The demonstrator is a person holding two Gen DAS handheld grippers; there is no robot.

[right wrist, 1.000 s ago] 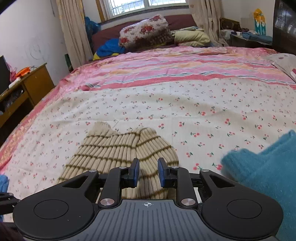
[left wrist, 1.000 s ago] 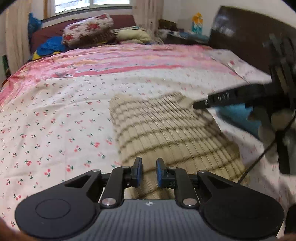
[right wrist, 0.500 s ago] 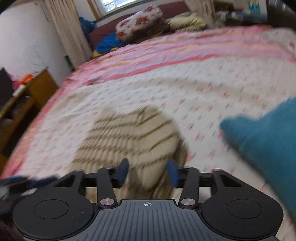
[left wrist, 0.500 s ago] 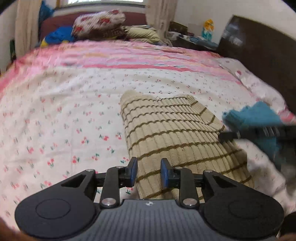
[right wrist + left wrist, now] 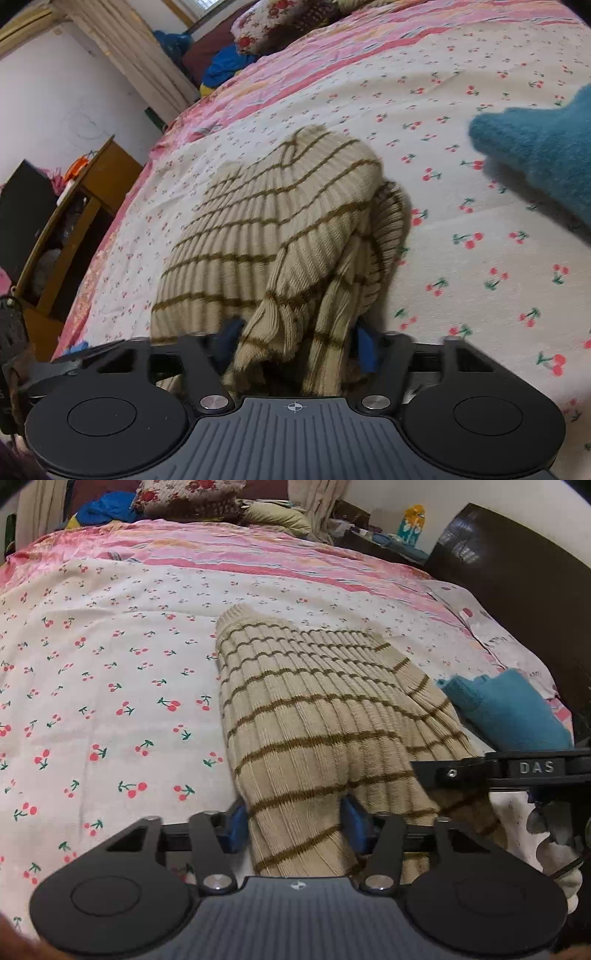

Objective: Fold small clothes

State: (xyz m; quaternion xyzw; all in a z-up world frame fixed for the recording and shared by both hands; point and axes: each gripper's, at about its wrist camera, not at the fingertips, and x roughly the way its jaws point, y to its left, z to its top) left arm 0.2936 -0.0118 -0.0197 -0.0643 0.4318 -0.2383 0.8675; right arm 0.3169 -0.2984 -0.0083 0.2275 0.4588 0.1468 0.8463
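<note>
A teal knit (image 5: 509, 709) lies on the bed (image 5: 110, 686) near the headboard (image 5: 517, 579) edge, just beside the sweater (image 5: 314, 720) and apart from it by a narrow strip of sheet. Pillows (image 5: 184, 494) and blue cloth (image 5: 99, 509) are piled at the far edge, and a wooden cabinet (image 5: 74, 229) stands beside the bed. The sweater is beige, ribbed, with thin brown stripes; it lies in the middle of the cherry-print sheet, flat at its far end and bunched into folds at the near end. The left gripper (image 5: 293, 825) has its blue fingers (image 5: 236, 823) spreading, with the near left edge of the sweater between them. The right gripper (image 5: 295, 341) is closing on the crumpled near right part; its pads seem to touch the fabric, but the view is blurred there. In the left view, the right gripper's black bar crosses over the sweater's near corner.
</note>
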